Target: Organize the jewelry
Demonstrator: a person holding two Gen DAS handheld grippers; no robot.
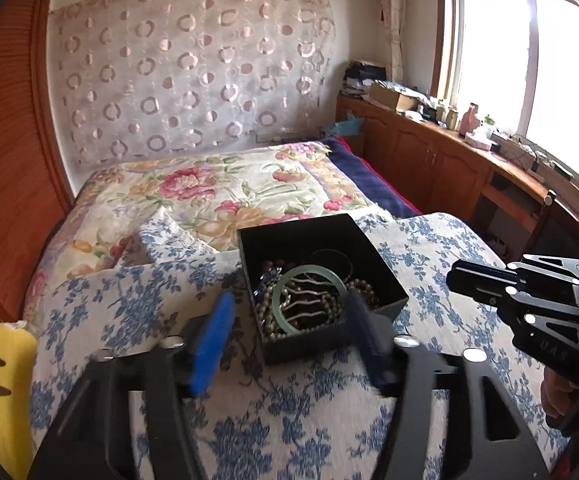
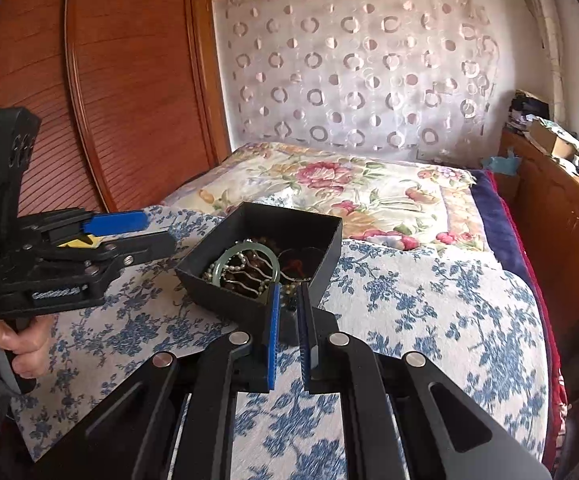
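A black open box (image 1: 385,280) (image 2: 321,264) sits on a blue-flowered white cloth (image 1: 297,420) (image 2: 429,320). It holds a pale green bangle (image 1: 309,300) (image 2: 249,262), bead strands and chains. My left gripper (image 1: 293,312) is open, its blue pads either side of the box's near corner; it shows from the side in the right wrist view (image 2: 157,232). My right gripper (image 2: 288,300) has its pads close together with a narrow gap, nothing between them, tips at the box's near edge. It also shows at the right in the left wrist view (image 1: 457,276).
The cloth lies on a bed with a floral quilt (image 1: 225,184) (image 2: 353,188). A wooden wardrobe (image 2: 109,80) stands at the left, a wooden cabinet with clutter (image 1: 441,148) under the window at the right. A yellow object (image 1: 5,380) lies at the near left.
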